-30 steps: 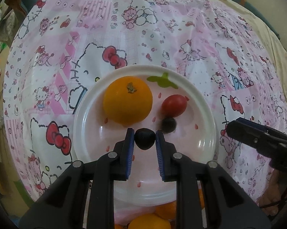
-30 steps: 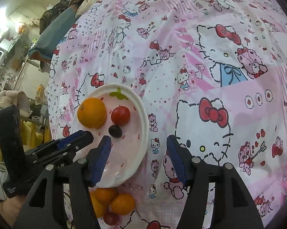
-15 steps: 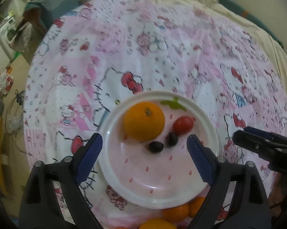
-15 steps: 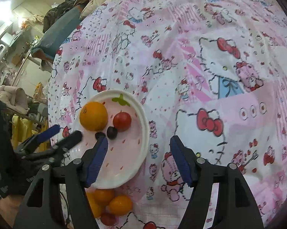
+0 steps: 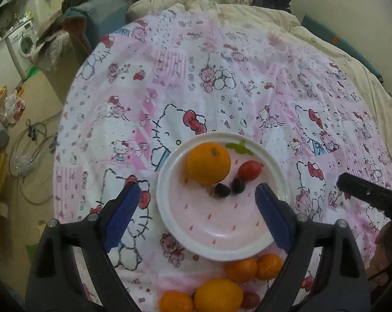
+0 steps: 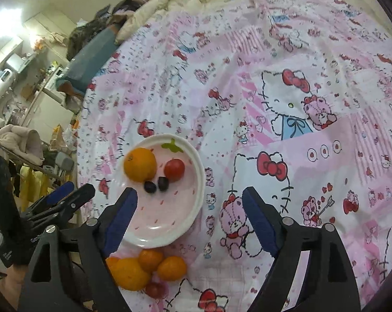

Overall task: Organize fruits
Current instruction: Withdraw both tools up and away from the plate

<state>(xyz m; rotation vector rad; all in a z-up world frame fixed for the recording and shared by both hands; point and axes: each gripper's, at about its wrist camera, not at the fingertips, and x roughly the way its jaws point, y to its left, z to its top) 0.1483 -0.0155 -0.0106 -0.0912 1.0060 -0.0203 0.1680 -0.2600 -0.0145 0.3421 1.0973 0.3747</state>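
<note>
In the left wrist view, the left hand-held gripper [image 5: 196, 214] stands released, its blue pads wide apart and well above the plate [image 5: 282, 179]; a second ago those pads pinched a dark grape [image 5: 222, 189], which now lies free on the plate beside a second dark grape [image 5: 238, 185], a red tomato [image 5: 249, 170] and a large orange [image 5: 208, 162]. The drop is done, so by my reading one more fruit is sorted and the next pick must come from the pile [image 5: 237, 283] of oranges and a reddish fruit lying on the patterned bedspread [image 5: 222, 83] just below the plate's near rim. The tip of the right hand-held gripper [image 5: 362, 192] enters at the right edge, too little of it to judge here. In the right wrist view, that right hand-held gripper [image 6: 189, 218] also hangs released with nothing between its pads; its jaws have just been opening wider. This view shows the left tool from the side at the left margin and the pile [image 6: 146, 269] less blocked, plainly touching nothing but the bedspread, while the left view shows the plate's contents larger.
</note>
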